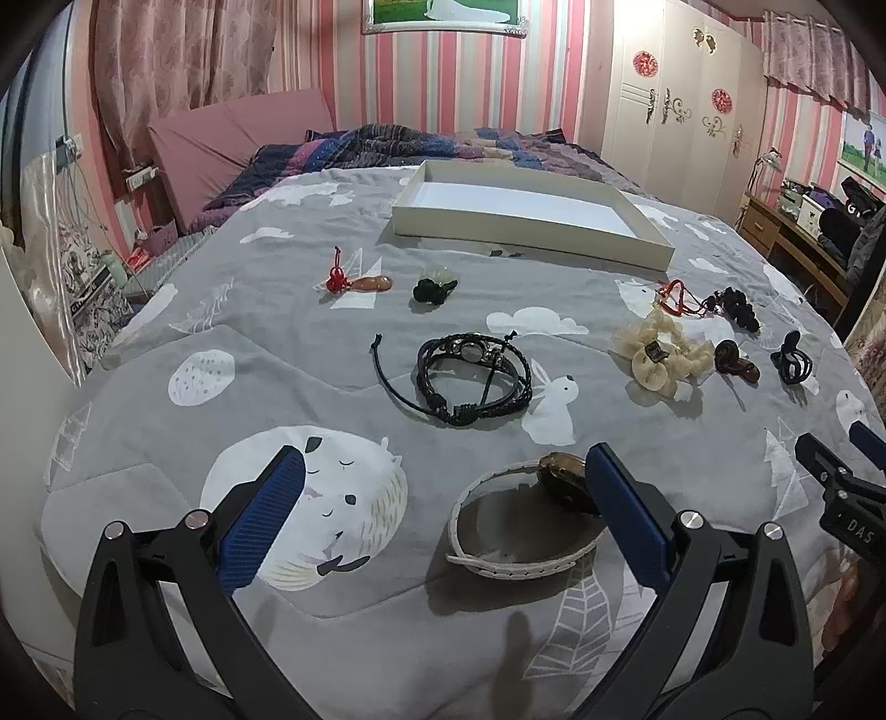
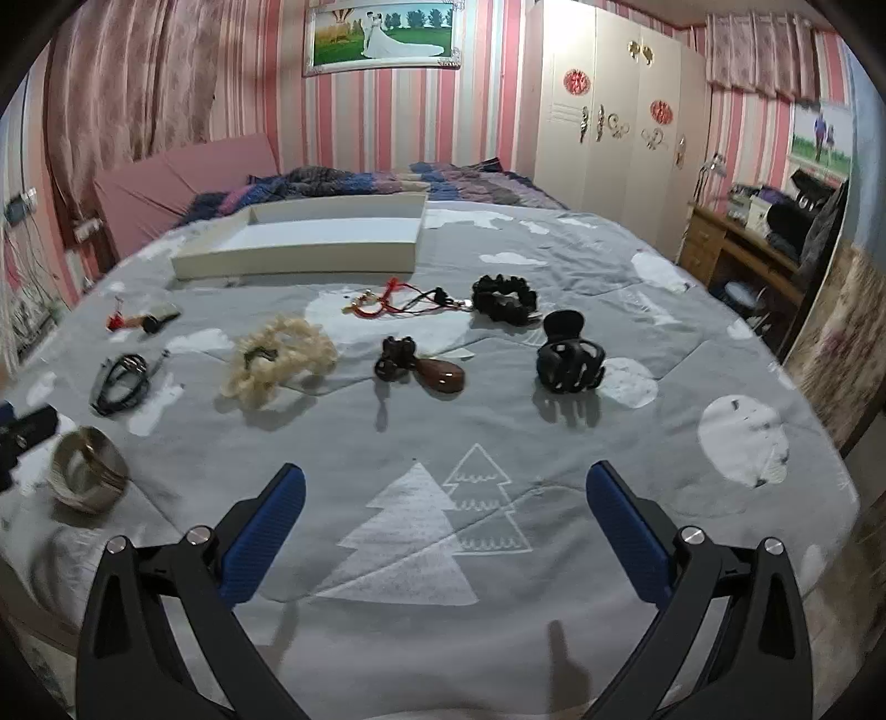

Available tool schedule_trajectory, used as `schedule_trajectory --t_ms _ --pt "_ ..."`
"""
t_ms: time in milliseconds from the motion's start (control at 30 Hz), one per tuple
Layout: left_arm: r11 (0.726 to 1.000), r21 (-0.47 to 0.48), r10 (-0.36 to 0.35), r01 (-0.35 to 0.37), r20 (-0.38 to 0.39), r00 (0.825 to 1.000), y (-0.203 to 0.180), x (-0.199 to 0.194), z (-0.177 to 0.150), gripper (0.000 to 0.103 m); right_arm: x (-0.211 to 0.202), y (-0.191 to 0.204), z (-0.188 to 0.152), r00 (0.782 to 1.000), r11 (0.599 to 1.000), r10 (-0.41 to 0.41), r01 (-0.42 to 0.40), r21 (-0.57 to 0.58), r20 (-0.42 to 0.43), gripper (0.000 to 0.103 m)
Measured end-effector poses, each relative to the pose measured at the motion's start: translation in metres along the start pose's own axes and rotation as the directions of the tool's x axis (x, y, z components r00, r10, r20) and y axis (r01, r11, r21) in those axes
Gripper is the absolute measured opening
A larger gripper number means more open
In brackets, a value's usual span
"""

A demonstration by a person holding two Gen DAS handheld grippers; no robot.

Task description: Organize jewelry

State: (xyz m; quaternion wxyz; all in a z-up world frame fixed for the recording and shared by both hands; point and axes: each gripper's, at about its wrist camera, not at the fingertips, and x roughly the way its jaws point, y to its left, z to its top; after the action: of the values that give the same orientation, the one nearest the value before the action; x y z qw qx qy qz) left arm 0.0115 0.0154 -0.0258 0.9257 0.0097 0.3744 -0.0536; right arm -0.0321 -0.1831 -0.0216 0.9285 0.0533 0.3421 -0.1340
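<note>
Pink-and-white striped walls (image 2: 387, 105) all round, a framed wedding photo (image 2: 382, 36) up top — floral pink curtains (image 1: 183, 50) hang left. A cream wardrobe (image 2: 614, 122) stands right, beside a cluttered wooden desk (image 2: 742, 243) — grey cartoon-print bedspread (image 2: 554, 443) fills the foreground.

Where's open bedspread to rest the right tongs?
Bare grey bedspread lies right of the black claw hair clip, and by the printed white tree under the right tongs. Crowded: the row from cream scrunchie to brown teardrop pendant.
</note>
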Motion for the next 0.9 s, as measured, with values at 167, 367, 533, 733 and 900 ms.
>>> schedule_trajectory --t_ms 167,367,533,733,900 --pt "1.0 -0.01 -0.022 0.021 -0.009 1.0 0.002 0.002 0.001 0.1 0.001 -0.001 0.001 1.0 1.0 0.003 -0.003 0.004 -0.008 0.101" --pt "0.999 0.023 -0.029 0.03 -0.018 0.999 -0.001 0.004 0.003 0.1 0.006 0.0 0.002 1.0 1.0 -0.001 0.001 -0.002 -0.025 0.101" --pt "0.997 0.025 -0.066 0.068 -0.044 0.997 -0.001 0.008 0.005 0.1 0.013 0.005 0.004 0.997 0.999 0.034 -0.035 -0.015 -0.065 0.101" --pt "0.994 -0.012 -0.109 0.108 -0.077 0.991 0.007 0.015 0.005 0.1 0.016 0.004 0.007 0.996 0.998 0.055 -0.055 0.006 -0.07 0.101" --pt "0.995 -0.009 -0.097 0.096 -0.076 0.992 0.011 0.015 0.006 0.1 0.016 0.005 0.012 0.995 0.997 0.073 -0.072 0.018 -0.068 0.101"
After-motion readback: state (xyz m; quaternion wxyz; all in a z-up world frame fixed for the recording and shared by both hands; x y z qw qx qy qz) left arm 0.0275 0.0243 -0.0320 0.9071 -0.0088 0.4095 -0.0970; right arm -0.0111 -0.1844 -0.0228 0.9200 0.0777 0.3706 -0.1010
